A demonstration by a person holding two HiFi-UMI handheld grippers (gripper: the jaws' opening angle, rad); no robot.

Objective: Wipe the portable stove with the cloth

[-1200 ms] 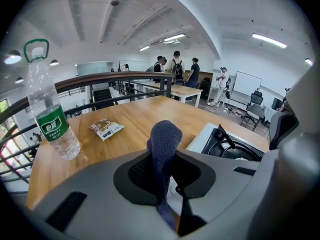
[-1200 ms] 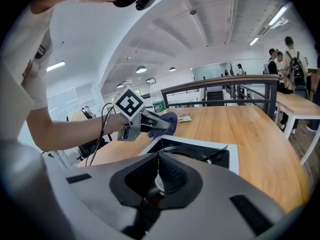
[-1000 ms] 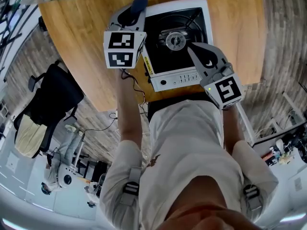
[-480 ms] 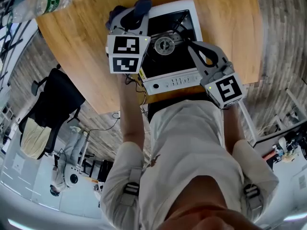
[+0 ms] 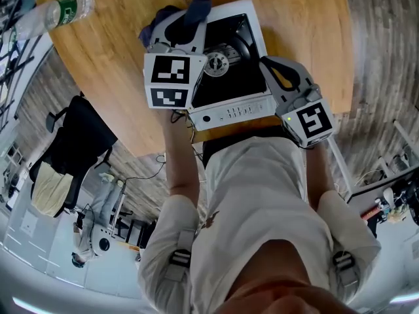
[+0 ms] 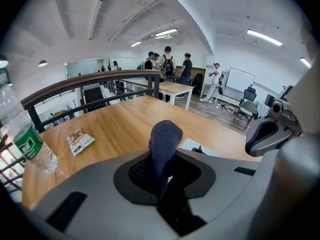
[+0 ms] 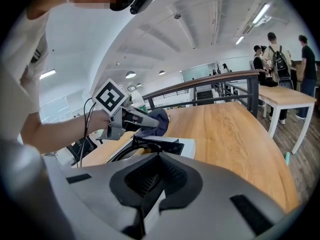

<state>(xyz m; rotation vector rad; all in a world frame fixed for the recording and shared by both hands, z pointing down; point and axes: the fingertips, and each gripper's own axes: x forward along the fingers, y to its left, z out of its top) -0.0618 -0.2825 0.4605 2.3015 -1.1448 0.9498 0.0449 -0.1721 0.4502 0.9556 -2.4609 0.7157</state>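
Now left gripper point(image 5: 186, 19) pinches cloth point(image 5: 198, 5) at stove point(image 5: 230, 113) far corner; right gripper point(image 5: 268, 65) pressed together

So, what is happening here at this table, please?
A person holds a gripper in each hand over a wooden table. The left gripper is shut on a dark blue cloth at the far left corner of the portable stove. The right gripper, jaws together, sits at the stove's right edge.
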